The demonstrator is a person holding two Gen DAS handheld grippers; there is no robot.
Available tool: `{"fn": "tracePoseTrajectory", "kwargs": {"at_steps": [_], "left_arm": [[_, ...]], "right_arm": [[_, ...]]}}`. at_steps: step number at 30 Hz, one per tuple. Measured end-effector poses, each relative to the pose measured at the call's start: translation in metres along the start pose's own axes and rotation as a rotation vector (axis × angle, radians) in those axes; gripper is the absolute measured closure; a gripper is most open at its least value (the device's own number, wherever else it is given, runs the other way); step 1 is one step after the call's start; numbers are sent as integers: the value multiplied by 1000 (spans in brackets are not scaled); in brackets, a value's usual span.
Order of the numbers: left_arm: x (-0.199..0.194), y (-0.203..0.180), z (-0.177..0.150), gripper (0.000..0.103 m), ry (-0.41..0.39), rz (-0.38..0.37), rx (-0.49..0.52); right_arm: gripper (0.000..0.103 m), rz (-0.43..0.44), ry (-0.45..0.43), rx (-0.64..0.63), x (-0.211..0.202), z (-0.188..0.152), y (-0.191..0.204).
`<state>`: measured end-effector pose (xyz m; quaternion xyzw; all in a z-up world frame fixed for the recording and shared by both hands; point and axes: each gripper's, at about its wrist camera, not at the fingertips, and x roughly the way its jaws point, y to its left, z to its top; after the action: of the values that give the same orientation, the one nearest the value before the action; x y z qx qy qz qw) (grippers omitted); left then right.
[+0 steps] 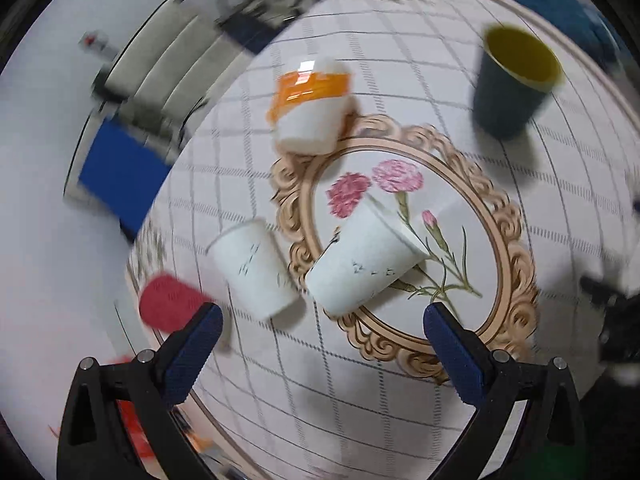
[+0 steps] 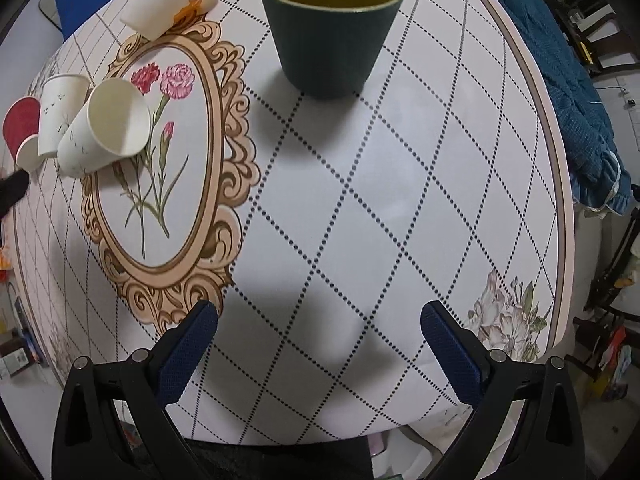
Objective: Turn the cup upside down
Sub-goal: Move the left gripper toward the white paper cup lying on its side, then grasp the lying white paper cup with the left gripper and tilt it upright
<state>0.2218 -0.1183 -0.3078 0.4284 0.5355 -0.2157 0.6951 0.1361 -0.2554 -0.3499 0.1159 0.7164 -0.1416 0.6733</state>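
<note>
A dark green cup with a yellow inside (image 2: 332,28) stands upright on the round table, straight ahead of my open, empty right gripper (image 2: 319,322); it also shows far right in the left wrist view (image 1: 514,84). A white paper cup (image 1: 360,264) lies tilted on its side on the flower medallion, just ahead of my open, empty left gripper (image 1: 323,320); it shows in the right wrist view too (image 2: 106,128). A second white cup (image 1: 254,268) and a red cup (image 1: 170,300) stand beside it. The left wrist view is blurred.
An orange and white cup (image 1: 312,104) lies at the medallion's far edge. The table (image 2: 360,220) has a white checked cloth. A blue cloth (image 2: 560,80) hangs off the right side. A blue panel (image 1: 120,176) sits beyond the table edge.
</note>
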Motion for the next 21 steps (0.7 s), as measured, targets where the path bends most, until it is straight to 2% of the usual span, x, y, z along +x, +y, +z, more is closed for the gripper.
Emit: {"fn": "tracePoseTrajectory", "kwargs": {"at_steps": [3,5,13,21], "left_arm": [[11,-15,3,0,-7,12,143],[21,-20,6,0,6,18,200],[45,-31,22,0,19,-17,315],[61,-43,32,0,24,-62,388]], "right_arm": [[0,-1,3,16,5,2,-2],[0,4,10,25,6,5,-1],[0,-4,20,37,10,9,-3],[0,-6,21,55,25,1,-10]]}}
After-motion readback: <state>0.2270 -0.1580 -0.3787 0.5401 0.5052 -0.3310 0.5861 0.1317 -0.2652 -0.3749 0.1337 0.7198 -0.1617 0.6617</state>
